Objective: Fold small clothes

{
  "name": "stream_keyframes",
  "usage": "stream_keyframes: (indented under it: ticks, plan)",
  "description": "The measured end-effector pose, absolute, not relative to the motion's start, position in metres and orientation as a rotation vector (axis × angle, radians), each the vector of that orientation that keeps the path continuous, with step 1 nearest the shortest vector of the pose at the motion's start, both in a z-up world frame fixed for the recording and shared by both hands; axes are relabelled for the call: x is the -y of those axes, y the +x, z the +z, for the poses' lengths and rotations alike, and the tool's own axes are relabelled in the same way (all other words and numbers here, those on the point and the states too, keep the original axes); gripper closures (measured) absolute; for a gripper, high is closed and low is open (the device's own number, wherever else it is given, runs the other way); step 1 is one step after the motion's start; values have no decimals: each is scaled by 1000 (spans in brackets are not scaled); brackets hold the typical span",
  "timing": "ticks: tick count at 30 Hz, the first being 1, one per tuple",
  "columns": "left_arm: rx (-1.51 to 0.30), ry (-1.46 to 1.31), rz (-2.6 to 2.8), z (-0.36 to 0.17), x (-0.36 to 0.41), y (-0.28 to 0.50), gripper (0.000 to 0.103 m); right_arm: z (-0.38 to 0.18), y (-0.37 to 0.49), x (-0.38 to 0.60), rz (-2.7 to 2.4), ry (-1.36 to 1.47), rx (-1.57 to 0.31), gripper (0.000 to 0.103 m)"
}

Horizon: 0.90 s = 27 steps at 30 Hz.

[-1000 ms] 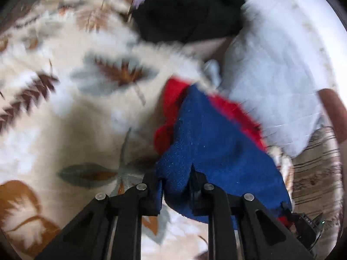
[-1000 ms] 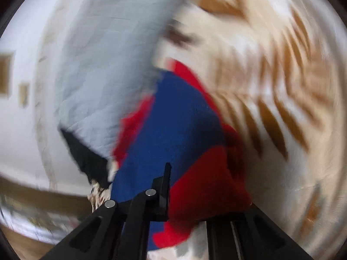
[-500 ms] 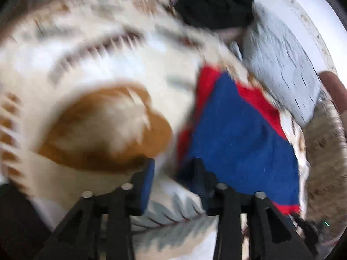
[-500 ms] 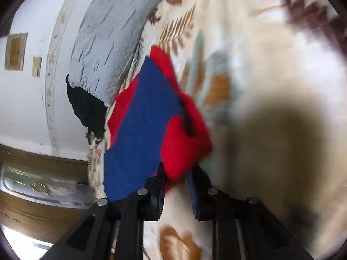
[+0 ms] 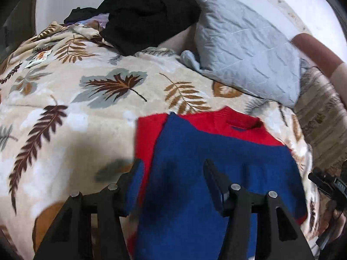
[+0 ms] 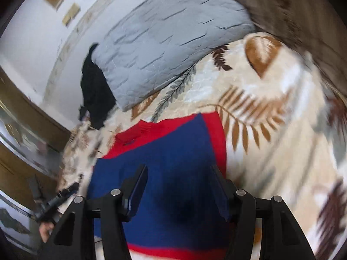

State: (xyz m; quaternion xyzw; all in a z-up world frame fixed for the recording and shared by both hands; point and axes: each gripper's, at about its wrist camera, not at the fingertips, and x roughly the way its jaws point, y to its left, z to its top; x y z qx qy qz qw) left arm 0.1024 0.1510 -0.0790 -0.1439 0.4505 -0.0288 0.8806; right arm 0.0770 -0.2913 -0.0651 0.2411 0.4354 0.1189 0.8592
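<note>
One fuzzy red-and-blue knit sweater (image 5: 216, 162) lies flat beneath both just-opened, empty-jawed grippers, left gripper (image 5: 173, 173) and right gripper (image 6: 180, 179), one quilted grey pillow (image 5: 245, 49) beyond.

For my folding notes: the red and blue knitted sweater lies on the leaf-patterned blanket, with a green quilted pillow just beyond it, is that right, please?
Not quite: the quilted pillow is light grey, not green, as the left wrist view shows. The rest holds: the red and blue knitted sweater lies on the leaf-patterned blanket, with the pillow just beyond it.
</note>
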Motion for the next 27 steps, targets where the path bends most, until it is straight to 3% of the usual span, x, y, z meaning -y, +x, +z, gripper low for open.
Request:
stream_keyframes:
  ticks: [6,7,8,10,11,15,18,22,23,24,25,26,27]
  plan:
    - [-973,-289,-35,-98,-150,135,47,-92,127,278,214,392,-987,41]
    - [-988,-292,-35,-103,-149,140,55,-96,134,276,209,363,-998,41]
    - [-1008,-288,-31,-107,-149,143,73,-101,142,272,205,338,-1010,42]
    - [-1020,-234,6,-109,-148,146,94,-110,154,264,219,308,-1051,54]
    - [-1005,-235,-4,-107,-149,144,95,-112,157,261,214,286,-1072,94]
    - [-908,-226,12,-90,-153,133,96,-85,150,256,178,205,-987,95]
    - [-1007,-222,34,-118,-152,149,95,-83,156,260,117,190,-972,95]
    - [-976,-264,31,-107,-159,138,88,-121,166,275,108,330,-1069,90]
    - [-971,-265,35,-102,-161,134,82,-116,159,281,104,368,-1036,78]
    - [-958,-259,41,-94,-163,128,81,-111,154,283,101,376,-1018,55]
    - [-937,-253,44,-87,-163,121,80,-101,146,286,96,375,-988,41]
    - [-909,-251,38,-77,-162,111,79,-92,139,287,93,380,-954,33]
    - [-893,-252,28,-70,-160,103,77,-81,130,289,101,401,-916,33]
